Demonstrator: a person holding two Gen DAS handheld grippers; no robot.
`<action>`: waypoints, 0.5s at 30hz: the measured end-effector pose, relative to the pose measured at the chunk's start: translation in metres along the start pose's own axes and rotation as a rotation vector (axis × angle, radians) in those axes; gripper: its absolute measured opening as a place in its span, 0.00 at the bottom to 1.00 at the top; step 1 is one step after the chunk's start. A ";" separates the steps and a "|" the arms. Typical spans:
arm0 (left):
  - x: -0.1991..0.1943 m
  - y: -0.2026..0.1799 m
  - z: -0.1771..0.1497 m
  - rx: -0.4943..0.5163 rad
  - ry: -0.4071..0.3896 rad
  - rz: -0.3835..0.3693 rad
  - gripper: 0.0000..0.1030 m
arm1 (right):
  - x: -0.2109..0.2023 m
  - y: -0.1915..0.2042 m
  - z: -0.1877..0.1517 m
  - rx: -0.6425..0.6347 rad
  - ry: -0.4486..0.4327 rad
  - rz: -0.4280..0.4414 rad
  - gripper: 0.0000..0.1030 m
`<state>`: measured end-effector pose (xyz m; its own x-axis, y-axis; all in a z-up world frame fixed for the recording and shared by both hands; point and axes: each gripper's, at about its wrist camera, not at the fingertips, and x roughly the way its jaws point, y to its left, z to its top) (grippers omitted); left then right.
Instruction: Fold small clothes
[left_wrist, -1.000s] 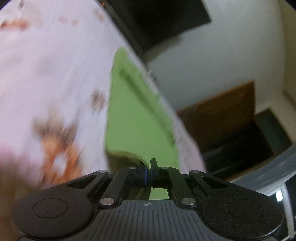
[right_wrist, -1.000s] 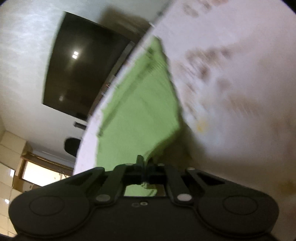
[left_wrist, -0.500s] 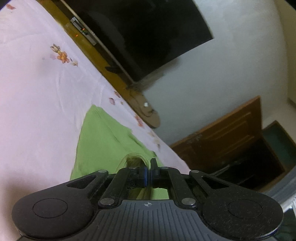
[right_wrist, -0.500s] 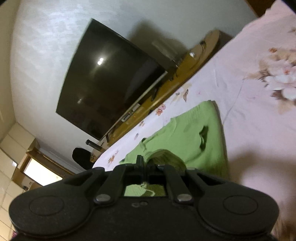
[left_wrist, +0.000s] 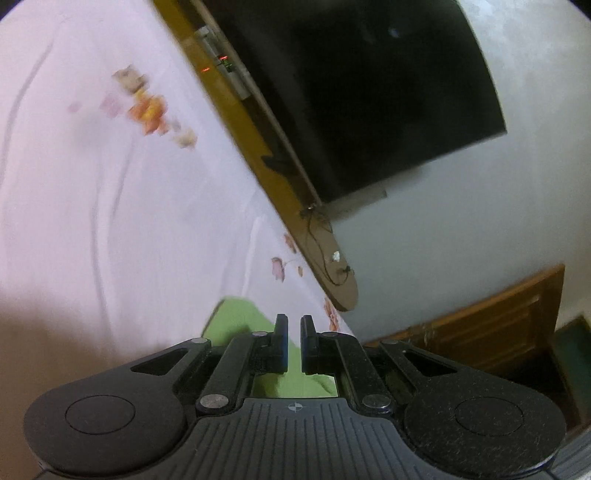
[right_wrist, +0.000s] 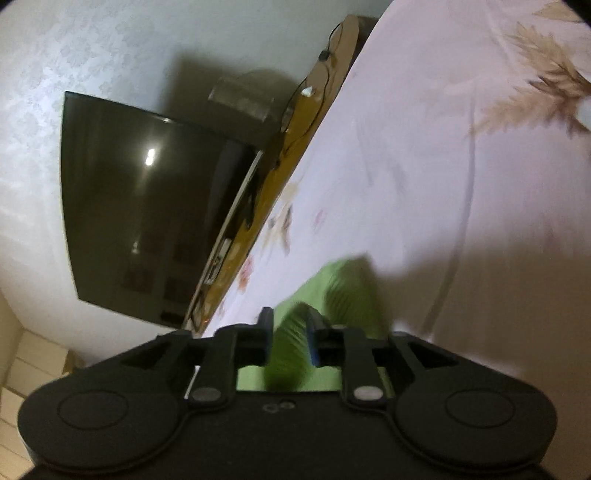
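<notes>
Green garment (right_wrist: 332, 291) lies on a floral bedsheet (left_wrist: 110, 221), just ahead of both grippers.

The left gripper (left_wrist: 294, 341) shows a narrow empty gap, released. The right gripper (right_wrist: 290, 341) has just been opening, a ribbed green fold between its jaws; whether the pads press it is unclear. A dark TV (left_wrist: 369, 92) hangs above a wooden shelf (left_wrist: 273, 166). Motion blur smears the cloth, mostly hidden behind the grippers.

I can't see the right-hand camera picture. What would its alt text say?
The right gripper has just been opening, its black fingers apart with a fold of green garment between them, lying on a pale floral bedsheet. Behind, a dark television hangs on a white wall above a wooden shelf.
</notes>
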<state>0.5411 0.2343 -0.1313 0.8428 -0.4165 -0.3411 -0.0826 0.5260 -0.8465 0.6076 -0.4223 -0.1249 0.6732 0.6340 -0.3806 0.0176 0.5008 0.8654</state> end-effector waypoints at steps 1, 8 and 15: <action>0.000 -0.009 0.000 0.089 0.023 0.022 0.03 | 0.001 0.001 0.001 -0.021 -0.003 -0.003 0.25; 0.016 -0.040 -0.018 0.467 0.170 0.104 0.04 | -0.009 0.026 -0.007 -0.326 0.054 -0.085 0.37; 0.034 -0.048 -0.029 0.613 0.236 0.163 0.04 | -0.001 0.039 -0.022 -0.466 0.119 -0.152 0.35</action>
<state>0.5586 0.1731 -0.1144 0.7005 -0.4107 -0.5837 0.1766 0.8922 -0.4157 0.5917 -0.3906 -0.0976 0.5991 0.5825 -0.5493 -0.2415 0.7856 0.5697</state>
